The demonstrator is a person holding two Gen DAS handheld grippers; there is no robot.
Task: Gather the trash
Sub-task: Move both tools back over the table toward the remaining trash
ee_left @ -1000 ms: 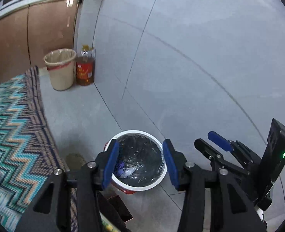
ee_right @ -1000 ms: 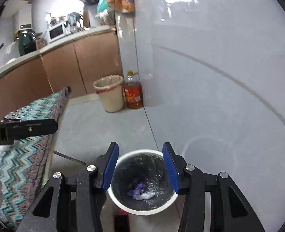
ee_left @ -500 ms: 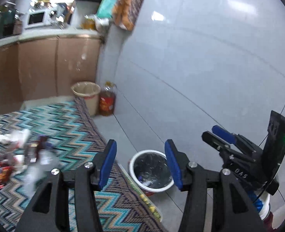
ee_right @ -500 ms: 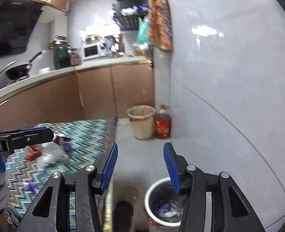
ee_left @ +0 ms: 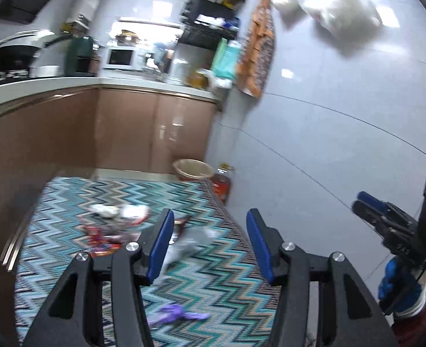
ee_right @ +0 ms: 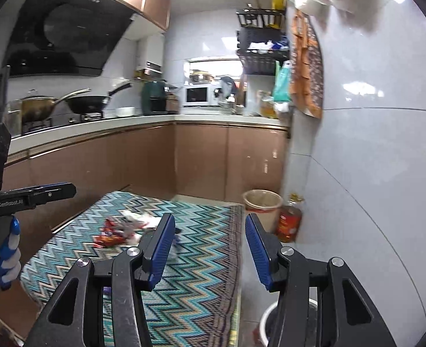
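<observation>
Zigzag tablecloth (ee_left: pixel 218 286) under scattered wrappers (ee_left: pixel 106 238).

Wrappers, red (ee_left: pixel 101 238) and white (ee_left: pixel 120 211), far half of the zigzag cloth (ee_left: pixel 213 289): smeared by motion, print unreadable.
Clear crumpled piece (ee_left: pixel 184 247), toward the cloth's right edge: blurred, partly behind a gripper finger.
Purple scrap (ee_left: pixel 174 315), near edge: kind unclear.
White bin (ee_right: pixel 266 322), on the floor past the cloth's right edge: only a sliver of rim visible.
Gloved hand (ee_right: pixel 3 253), left edge of the right wrist view: cropped.
</observation>
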